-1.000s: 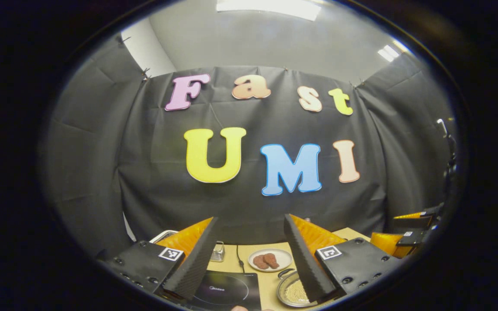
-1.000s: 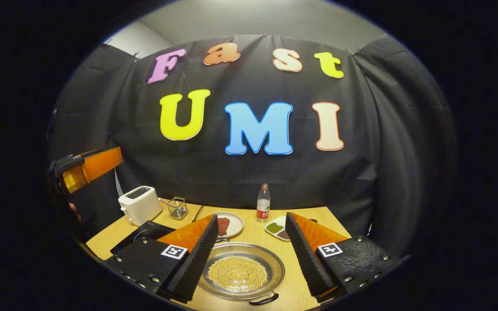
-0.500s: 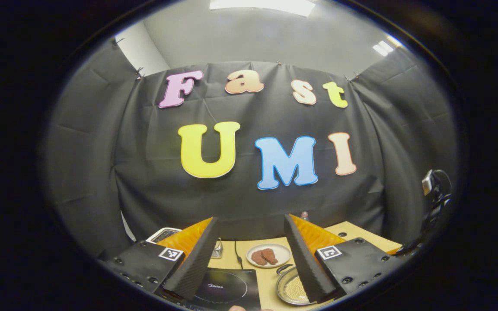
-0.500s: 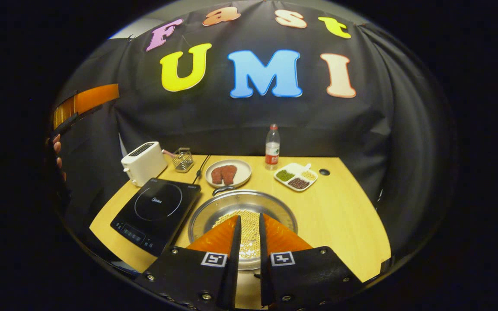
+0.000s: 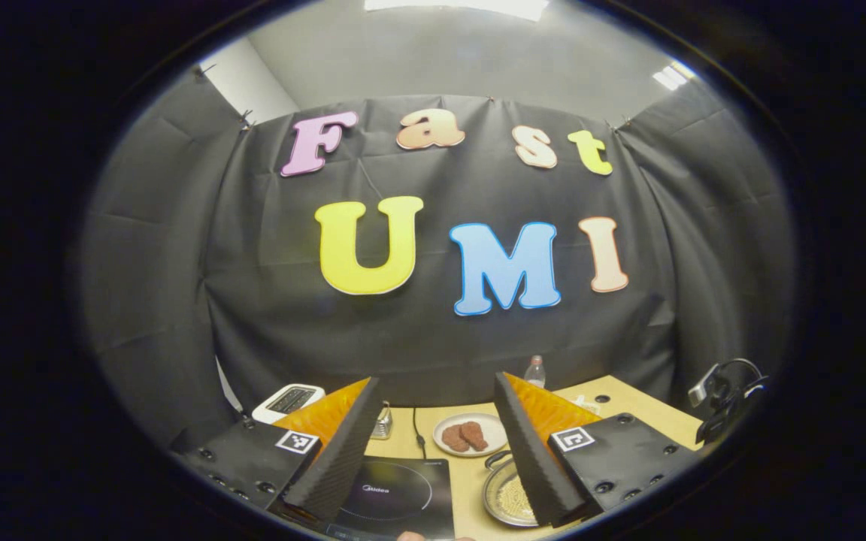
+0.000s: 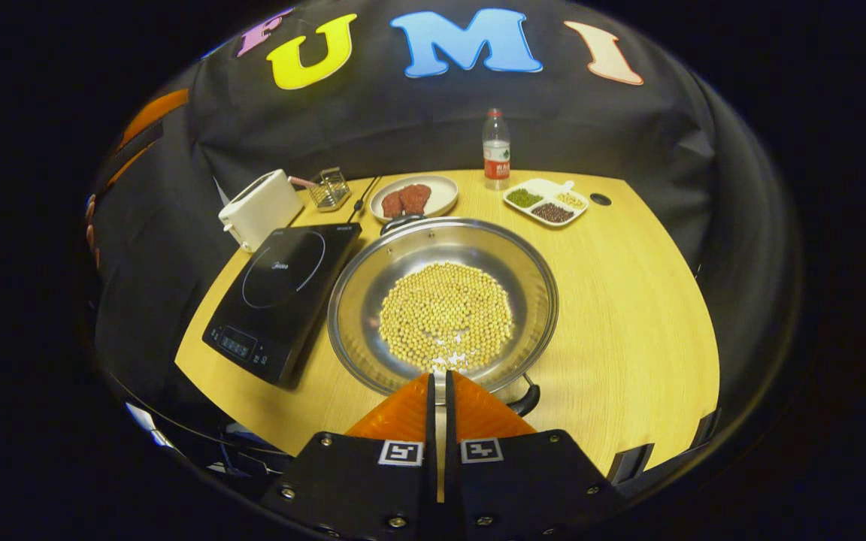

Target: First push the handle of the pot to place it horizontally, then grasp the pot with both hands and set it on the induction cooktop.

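Note:
A steel pot (image 6: pixel 444 300) holding yellow beans sits mid-table in the right gripper view. One black handle (image 6: pixel 401 220) points to the far side and the other (image 6: pixel 527 398) to the near right. My right gripper (image 6: pixel 439 377) is shut, its tips over the pot's near rim just left of the near handle. The black induction cooktop (image 6: pixel 283 293) lies directly left of the pot. In the left gripper view my left gripper (image 5: pixel 436 377) hangs open high above the table. Below it are the cooktop (image 5: pixel 395 496) and part of the pot (image 5: pixel 508 496) behind its right finger.
Along the back stand a white toaster (image 6: pixel 260 207), a wire basket (image 6: pixel 329 188), a plate of meat (image 6: pixel 412 197), a water bottle (image 6: pixel 496 149) and a divided dish (image 6: pixel 546 203). The cooktop's cord runs rearward. Bare wood lies right of the pot.
My right gripper went from wide open to shut and dropped forward, tilting down over the pot's near rim. The left gripper stayed open and tipped slightly downward.

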